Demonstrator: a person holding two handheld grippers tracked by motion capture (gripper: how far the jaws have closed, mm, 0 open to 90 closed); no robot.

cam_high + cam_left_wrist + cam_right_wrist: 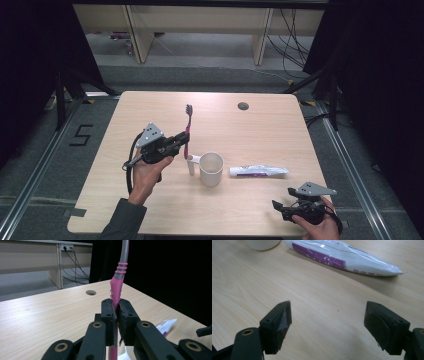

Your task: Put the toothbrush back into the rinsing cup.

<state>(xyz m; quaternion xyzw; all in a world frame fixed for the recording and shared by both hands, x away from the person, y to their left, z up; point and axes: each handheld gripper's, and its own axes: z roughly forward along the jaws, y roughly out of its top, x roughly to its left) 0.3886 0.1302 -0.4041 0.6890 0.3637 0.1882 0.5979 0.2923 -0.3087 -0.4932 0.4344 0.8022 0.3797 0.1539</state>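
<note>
Left hand-held gripper [181, 141] clenched on a pink toothbrush [187, 131], lifted off the surface [260, 200].

Its jaws pinch the pink handle low down, as the left gripper view shows, so the toothbrush [117, 287] stands nearly upright with its dark bristle head at the top. Handle's lower end hangs just beside a white mug [210, 169], which stands on the surface near the middle. To the mug's right lies a white and purple toothpaste tube [258, 171], flat on the wood. Right hand-held gripper [281, 206] sits near the surface's front edge, jaws spread wide with nothing between them, pointing toward the tube [342, 257].
</note>
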